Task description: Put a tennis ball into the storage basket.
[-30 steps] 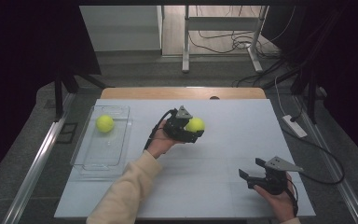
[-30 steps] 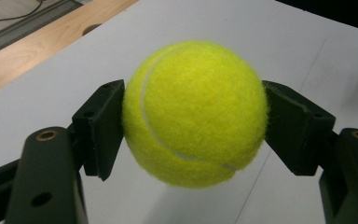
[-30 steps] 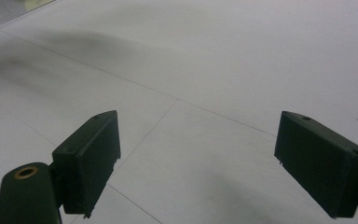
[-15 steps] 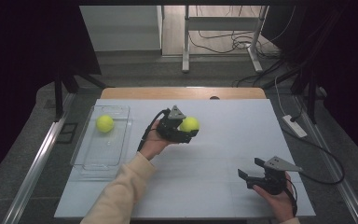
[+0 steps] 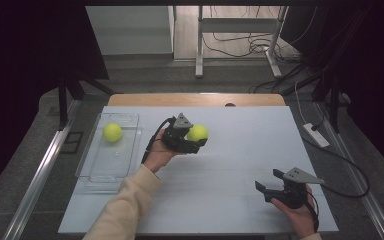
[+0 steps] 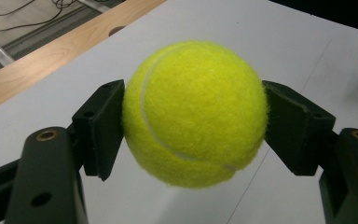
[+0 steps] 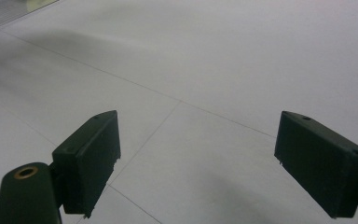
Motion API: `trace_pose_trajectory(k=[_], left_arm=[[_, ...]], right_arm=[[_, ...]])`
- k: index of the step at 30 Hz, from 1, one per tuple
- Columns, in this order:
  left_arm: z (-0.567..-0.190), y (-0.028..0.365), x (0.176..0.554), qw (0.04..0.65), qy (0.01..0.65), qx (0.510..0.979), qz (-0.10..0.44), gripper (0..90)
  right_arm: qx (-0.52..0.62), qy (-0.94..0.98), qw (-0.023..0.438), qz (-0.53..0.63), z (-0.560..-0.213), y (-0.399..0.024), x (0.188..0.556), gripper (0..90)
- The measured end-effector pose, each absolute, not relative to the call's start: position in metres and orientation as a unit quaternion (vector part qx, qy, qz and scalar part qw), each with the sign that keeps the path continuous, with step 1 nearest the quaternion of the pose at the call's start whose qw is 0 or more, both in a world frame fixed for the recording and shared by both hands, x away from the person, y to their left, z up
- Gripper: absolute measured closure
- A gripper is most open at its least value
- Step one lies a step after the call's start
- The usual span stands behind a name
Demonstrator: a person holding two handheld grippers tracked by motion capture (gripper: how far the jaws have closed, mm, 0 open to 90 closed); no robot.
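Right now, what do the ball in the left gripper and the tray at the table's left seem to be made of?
Held ball: fuzzy yellow felt with a pale curved seam, like a tennis ball.
Tray: clear, glossy, probably hard plastic; the table shows through its walls. A second yellow ball lies in it.

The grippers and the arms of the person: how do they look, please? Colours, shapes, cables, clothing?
Both the left gripper and the right gripper are black, each topped by a grey three-cornered plate. Their jaws end in flat, blocky black pads with small screw holes, on arms with brass-coloured rings. A black cable trails from each. The left arm wears a cream long sleeve.
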State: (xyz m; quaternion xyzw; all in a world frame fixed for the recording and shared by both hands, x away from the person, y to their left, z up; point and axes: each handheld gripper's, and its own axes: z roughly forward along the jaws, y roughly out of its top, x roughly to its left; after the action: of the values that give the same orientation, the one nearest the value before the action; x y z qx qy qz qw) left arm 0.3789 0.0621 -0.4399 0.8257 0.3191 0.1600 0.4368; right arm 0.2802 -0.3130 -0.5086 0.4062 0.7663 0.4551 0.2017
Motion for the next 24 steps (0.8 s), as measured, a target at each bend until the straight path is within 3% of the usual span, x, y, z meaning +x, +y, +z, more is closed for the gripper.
trace_pose_trajectory(k=[24], left_arm=[[-0.435, 0.082, 0.376, 0.438, 0.334, 0.817, 0.171, 27.0]], right_arm=[[0.406, 0.768, 0.202, 0.452, -0.509, -0.312, 0.28, 14.3]])
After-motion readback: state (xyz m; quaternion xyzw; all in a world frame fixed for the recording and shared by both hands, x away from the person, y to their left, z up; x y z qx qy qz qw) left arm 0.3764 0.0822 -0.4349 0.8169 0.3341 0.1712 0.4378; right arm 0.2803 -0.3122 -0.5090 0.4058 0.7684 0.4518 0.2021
